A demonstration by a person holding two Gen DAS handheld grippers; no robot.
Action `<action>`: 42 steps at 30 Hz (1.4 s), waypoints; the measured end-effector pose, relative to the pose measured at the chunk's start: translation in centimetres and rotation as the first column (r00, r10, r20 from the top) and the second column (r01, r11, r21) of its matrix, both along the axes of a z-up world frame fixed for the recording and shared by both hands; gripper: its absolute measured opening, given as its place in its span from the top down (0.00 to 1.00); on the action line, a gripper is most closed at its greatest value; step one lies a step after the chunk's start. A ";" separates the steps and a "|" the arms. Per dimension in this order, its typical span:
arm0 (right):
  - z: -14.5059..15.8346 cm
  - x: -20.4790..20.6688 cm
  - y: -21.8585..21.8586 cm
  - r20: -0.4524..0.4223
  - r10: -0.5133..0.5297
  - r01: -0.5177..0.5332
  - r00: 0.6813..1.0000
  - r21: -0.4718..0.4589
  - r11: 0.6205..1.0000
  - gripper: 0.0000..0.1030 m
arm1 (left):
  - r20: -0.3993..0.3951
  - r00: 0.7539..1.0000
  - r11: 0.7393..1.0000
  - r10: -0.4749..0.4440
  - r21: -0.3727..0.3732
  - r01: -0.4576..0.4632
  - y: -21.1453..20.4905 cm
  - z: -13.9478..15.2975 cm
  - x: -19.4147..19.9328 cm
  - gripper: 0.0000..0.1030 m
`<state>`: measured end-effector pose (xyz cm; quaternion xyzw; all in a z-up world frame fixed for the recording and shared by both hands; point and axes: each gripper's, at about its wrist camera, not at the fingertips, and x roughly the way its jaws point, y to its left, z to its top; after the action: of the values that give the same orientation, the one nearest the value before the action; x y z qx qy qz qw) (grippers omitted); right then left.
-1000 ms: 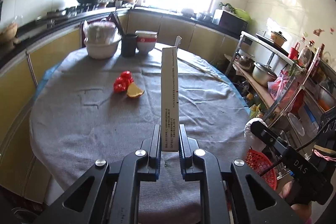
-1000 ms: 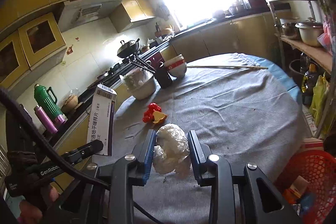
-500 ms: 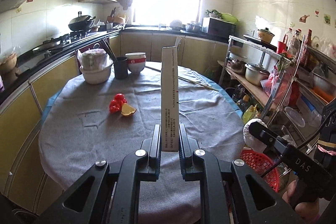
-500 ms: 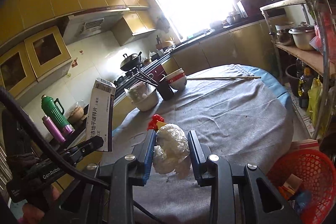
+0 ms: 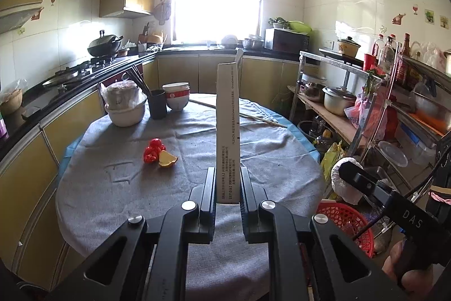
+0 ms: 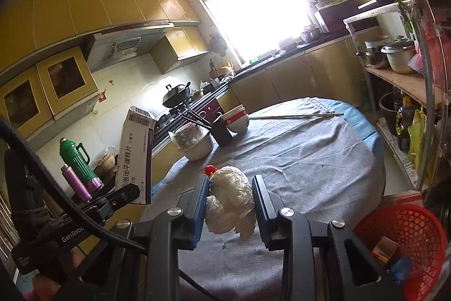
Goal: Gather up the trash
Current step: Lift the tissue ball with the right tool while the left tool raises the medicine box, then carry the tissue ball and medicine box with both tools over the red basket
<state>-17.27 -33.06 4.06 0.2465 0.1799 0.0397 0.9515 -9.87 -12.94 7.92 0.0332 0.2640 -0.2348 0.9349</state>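
My left gripper is shut on a flat white cardboard box that stands upright between its pads, above the near edge of the round table. The same box shows at the left of the right wrist view. My right gripper is shut on a crumpled white paper wad, which also appears at the right of the left wrist view as a wad. Red and orange scraps lie on the grey tablecloth. A red mesh trash basket stands on the floor at the right, holding some litter.
At the table's far side stand stacked bowls, a dark cup with chopsticks, a red-banded bowl and long chopsticks. A metal shelf rack with pots crowds the right. Counters and a stove run along the left.
Both grippers have drawn back from the table and risen with their loads still held. The table now looks smaller and farther, and the left view has levelled.
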 end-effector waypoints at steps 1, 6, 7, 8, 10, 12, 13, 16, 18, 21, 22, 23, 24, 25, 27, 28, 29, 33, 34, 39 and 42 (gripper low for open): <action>0.1 -0.1 -0.1 0.001 -0.001 0.001 1.000 0.001 1.000 0.67 | 0.004 1.000 1.000 -0.001 0.002 0.001 -0.1 0.1 -0.1 0.85; 0.2 -0.8 -0.4 0.008 -0.012 0.012 1.000 -0.001 1.000 0.67 | 0.020 1.000 1.000 -0.013 0.023 0.013 -0.9 0.3 -0.7 0.85; 0.2 -0.9 -0.6 0.009 -0.016 0.016 1.000 0.001 1.000 0.67 | 0.022 1.000 1.000 -0.016 0.027 0.015 -1.1 0.3 -0.7 0.85; 0.1 -1.1 -0.8 0.009 -0.019 0.019 1.000 0.005 1.000 0.67 | 0.023 1.000 0.999 -0.020 0.030 0.019 -1.3 0.3 -0.8 0.85; -0.1 -1.3 -1.2 0.007 -0.026 0.026 1.000 0.013 1.000 0.67 | 0.022 0.999 0.999 -0.028 0.038 0.027 -1.6 0.2 -1.0 0.85; -0.2 -1.6 -1.6 0.004 -0.037 0.037 0.999 0.018 0.999 0.67 | 0.023 0.999 0.998 -0.035 0.045 0.033 -2.0 0.1 -1.1 0.85; -0.3 -1.8 -1.8 0.003 -0.041 0.041 0.999 0.023 0.999 0.67 | 0.022 0.999 0.998 -0.038 0.047 0.037 -2.1 0.0 -1.1 0.85; -0.6 -2.1 -2.5 -0.003 -0.054 0.054 0.999 0.034 0.998 0.67 | 0.022 0.999 0.997 -0.048 0.056 0.047 -2.7 0.0 -1.3 0.85; -0.9 -2.5 -3.0 -0.005 -0.062 0.063 0.998 0.045 0.997 0.67 | 0.023 0.998 0.997 -0.057 0.061 0.055 -3.2 -0.1 -1.5 0.85; -1.2 -2.9 -3.7 -0.008 -0.076 0.077 0.997 0.055 0.996 0.67 | 0.022 0.997 0.995 -0.069 0.071 0.067 -3.7 -0.2 -1.7 0.85; -1.3 -3.0 -3.9 -0.010 -0.081 0.082 0.997 0.059 0.995 0.67 | 0.023 0.997 0.995 -0.072 0.074 0.070 -3.9 -0.2 -1.8 0.85; -1.4 -3.1 -4.1 -0.011 -0.084 0.085 0.996 0.061 0.995 0.67 | 0.021 0.997 0.994 -0.078 0.076 0.076 -4.2 -0.3 -1.9 0.85; -1.5 -3.3 -4.4 -0.012 -0.091 0.091 0.996 0.064 0.994 0.67 | 0.019 0.996 0.994 -0.082 0.078 0.081 -4.3 -0.3 -1.9 0.85; -1.6 -3.4 -4.6 -0.013 -0.095 0.096 0.995 0.068 0.993 0.67 | 0.019 0.996 0.993 -0.087 0.081 0.085 -4.6 -0.4 -2.0 0.85; -1.8 -3.7 -5.1 -0.016 -0.103 0.104 0.995 0.080 0.991 0.67 | 0.021 0.995 0.992 -0.093 0.088 0.091 -5.0 -0.5 -2.3 0.85; -1.9 -3.8 -5.2 -0.018 -0.106 0.107 0.994 0.083 0.991 0.67 | 0.019 0.995 0.991 -0.100 0.090 0.097 -5.2 -0.6 -2.4 0.85; -2.0 -3.9 -5.5 -0.020 -0.112 0.113 0.994 0.088 0.990 0.67 | 0.017 0.994 0.991 -0.104 0.092 0.102 -5.4 -0.7 -2.5 0.85; -2.4 -4.4 -6.2 -0.026 -0.132 0.134 0.991 0.097 0.986 0.67 | 0.007 0.991 0.985 -0.134 0.109 0.133 -6.5 -1.2 -2.8 0.85; -2.6 -4.6 -6.5 -0.029 -0.141 0.143 0.990 0.100 0.985 0.67 | 0.000 0.990 0.984 -0.143 0.110 0.142 -6.8 -1.3 -2.8 0.85; -3.5 -5.7 -8.3 -0.047 -0.184 0.189 0.982 0.118 0.975 0.67 | -0.081 0.970 0.969 -0.228 0.081 0.234 -8.5 -2.5 -2.8 0.85; -4.2 -6.4 -9.6 -0.065 -0.217 0.224 0.974 0.133 0.965 0.67 | -0.145 0.950 0.955 -0.277 0.071 0.289 -9.9 -3.9 -2.5 0.85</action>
<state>-23.70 -42.70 -0.11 0.3320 0.1716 -0.0602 0.9256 -12.34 -22.85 4.07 0.0976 0.3287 -0.3559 0.8693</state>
